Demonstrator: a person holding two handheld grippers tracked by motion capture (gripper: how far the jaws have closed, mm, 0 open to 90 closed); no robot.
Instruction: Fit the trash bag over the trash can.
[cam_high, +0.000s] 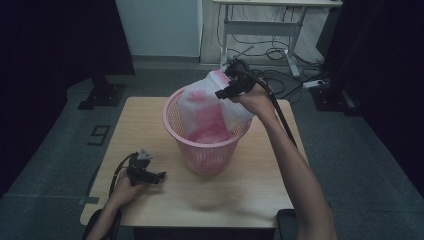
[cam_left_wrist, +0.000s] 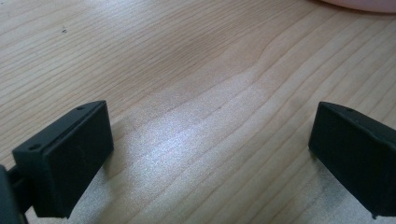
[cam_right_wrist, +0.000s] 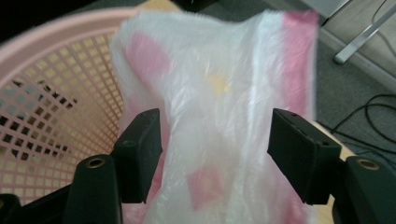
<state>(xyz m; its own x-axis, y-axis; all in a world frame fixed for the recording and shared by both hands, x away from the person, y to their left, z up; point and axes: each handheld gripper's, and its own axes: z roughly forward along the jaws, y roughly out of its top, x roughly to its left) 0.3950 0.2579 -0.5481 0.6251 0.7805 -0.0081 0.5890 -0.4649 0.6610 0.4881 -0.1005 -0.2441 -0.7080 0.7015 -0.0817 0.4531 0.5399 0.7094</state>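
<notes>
bag over the basket, jaws apart

while the left gripper rests on the wooden table with jaws wide and nothing between them, the right gripper is up at the pink mesh basket. its jaws stand apart around the white-and-pink plastic bag, seemingly not pinching it; the bag hangs into the basket.
</notes>
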